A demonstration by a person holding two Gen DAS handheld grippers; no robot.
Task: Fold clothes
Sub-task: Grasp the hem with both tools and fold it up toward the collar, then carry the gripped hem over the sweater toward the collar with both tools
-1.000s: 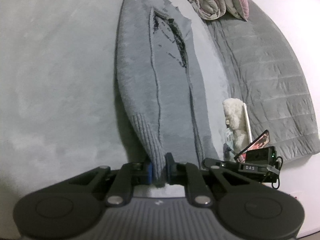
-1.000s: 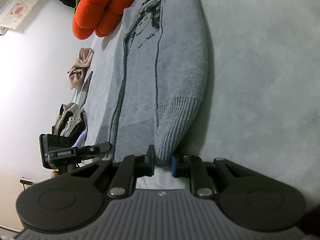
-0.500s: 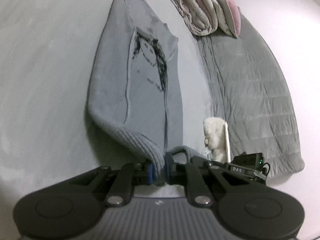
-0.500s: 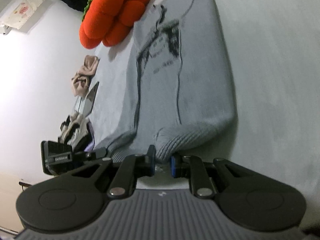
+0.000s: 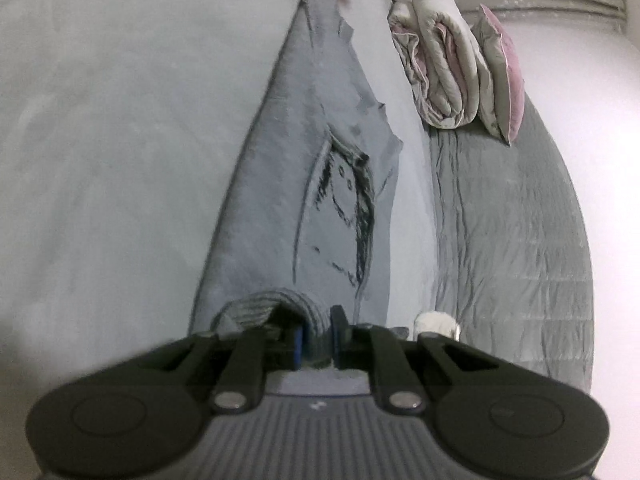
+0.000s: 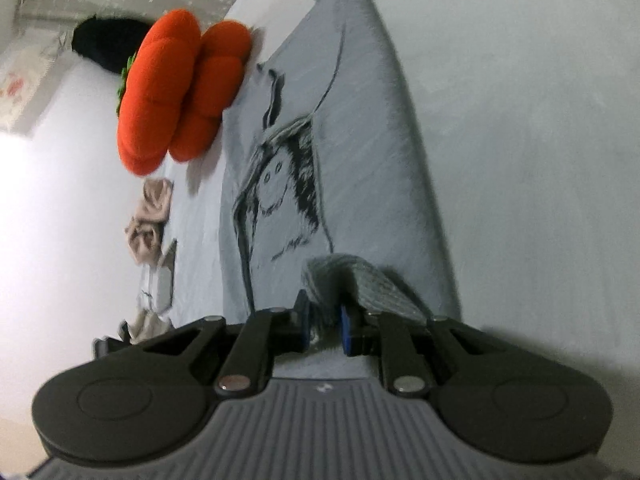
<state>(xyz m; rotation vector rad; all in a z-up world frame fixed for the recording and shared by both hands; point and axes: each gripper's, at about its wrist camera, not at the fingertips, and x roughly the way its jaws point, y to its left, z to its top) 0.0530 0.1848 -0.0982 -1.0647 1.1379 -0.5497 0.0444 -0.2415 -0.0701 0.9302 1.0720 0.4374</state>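
A grey knit sweater (image 5: 276,184) with a black drawn figure lies flat on a pale grey bed cover and also shows in the right wrist view (image 6: 360,152). My left gripper (image 5: 316,340) is shut on the sweater's ribbed hem (image 5: 260,304), which curls up and over the body. My right gripper (image 6: 324,328) is shut on the ribbed hem (image 6: 360,276) at the other corner, lifted over the body the same way.
An orange pumpkin cushion (image 6: 180,92) lies by the sweater's collar. A rolled quilt and a pink pillow (image 5: 452,68) sit on a dark grey quilted blanket (image 5: 512,248). A beige crumpled cloth (image 6: 150,220) lies by the bed's edge.
Both grippers have carried the hem forward over the sweater body toward the collar. The lower part now folds over, and the cushion and quilt look closer.
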